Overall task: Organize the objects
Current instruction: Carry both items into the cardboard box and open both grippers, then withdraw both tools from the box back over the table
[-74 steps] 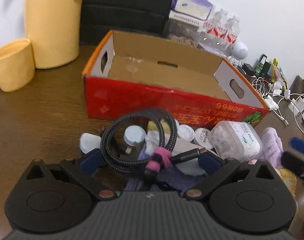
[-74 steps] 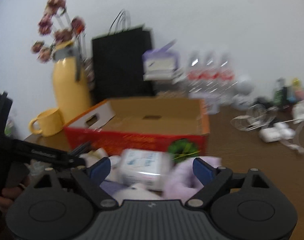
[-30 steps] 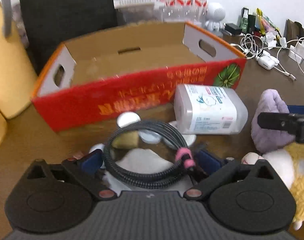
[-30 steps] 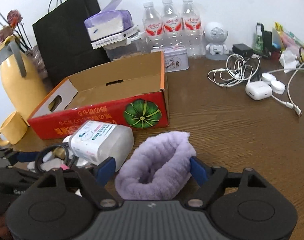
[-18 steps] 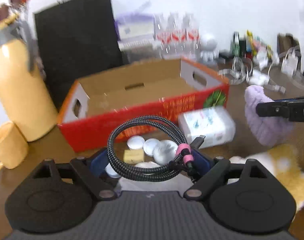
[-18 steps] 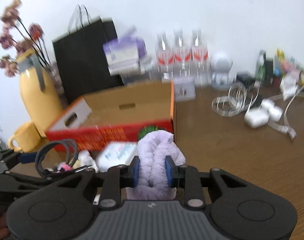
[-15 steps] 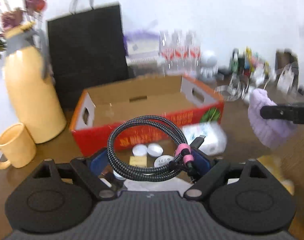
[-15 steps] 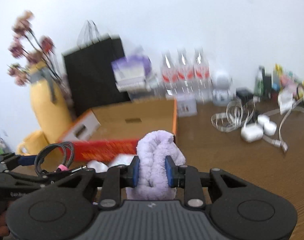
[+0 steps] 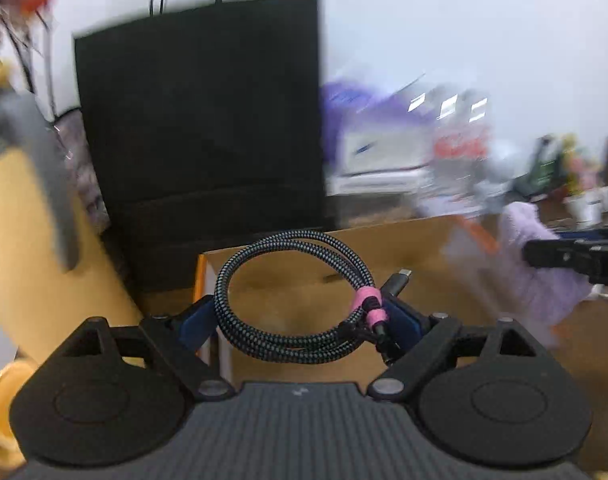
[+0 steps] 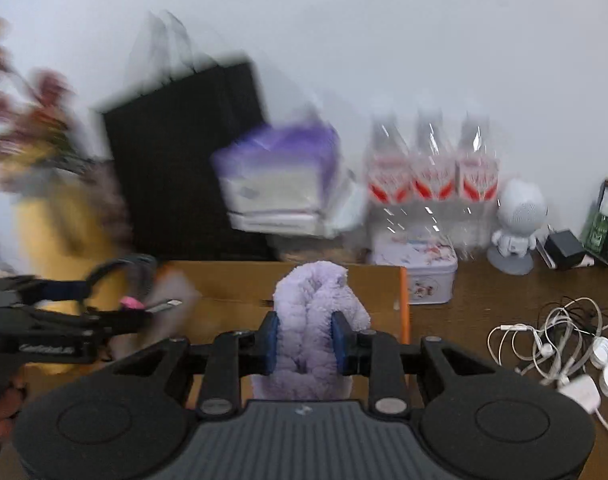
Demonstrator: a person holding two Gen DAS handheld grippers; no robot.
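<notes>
- The cardboard box (image 10: 304, 284) sits near the back left of the tabletop (image 10: 484, 312), in front of the black paper bag (image 9: 199, 120). It looks empty from here, so aim both loads at its bare floor rather than its walls.
- Your right gripper (image 10: 305, 338) is pinched narrow on the purple fluffy cloth (image 10: 316, 312), which stands up between the pads, above the box's near wall and close to its orange right edge. The cloth is soft and will flop, so get it well over the rim before you let go.
- Your left gripper (image 9: 299, 318) stands wide with the coiled braided cable (image 9: 295, 296) wedged across its pads, the pink tie at the right pad. It is over the box's left end. I'd lower it and tip the nose down, since a coil braced this way may hang on a pad.
- Keep the two grippers apart over the box; the views are blurred, so slow down before releasing.
</notes>
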